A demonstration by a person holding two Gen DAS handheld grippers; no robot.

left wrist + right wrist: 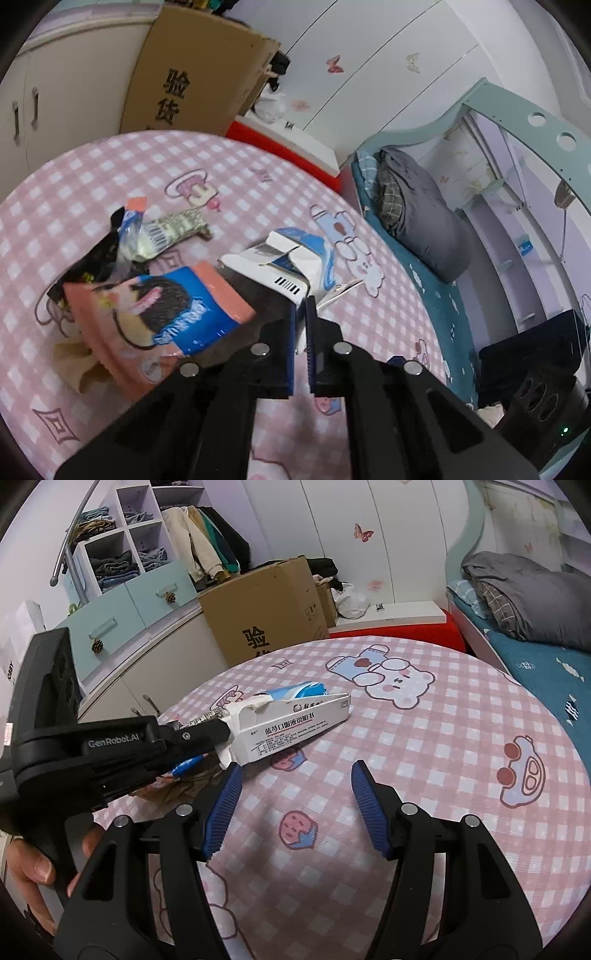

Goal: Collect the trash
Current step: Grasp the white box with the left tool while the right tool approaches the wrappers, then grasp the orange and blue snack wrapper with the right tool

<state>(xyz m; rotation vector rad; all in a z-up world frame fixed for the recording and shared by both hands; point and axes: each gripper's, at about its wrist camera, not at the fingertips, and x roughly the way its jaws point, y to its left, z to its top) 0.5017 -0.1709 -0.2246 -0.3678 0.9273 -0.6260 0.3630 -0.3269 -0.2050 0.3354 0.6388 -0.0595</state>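
Left wrist view: the left tool [301, 310] is seen clenched on the near edge of a torn white-and-blue cardboard medicine box [275, 264], its blue ribbed pads pressed almost together around the card. The box is lying on the round tabletop covered with pink checked cartoon cloth [110, 170]. Just left of it a pink-and-blue glossy snack bag [159, 317] is seen, and behind that a black wrapper [92, 262] and a crumpled green-white packet [166, 232]. A beige crumpled paper [74, 365] is partly hidden under the snack bag.

Right wrist view: the right tool [295, 771] is held released above bare cloth, nothing between its pads, with the same box [295, 720] just beyond its left finger.
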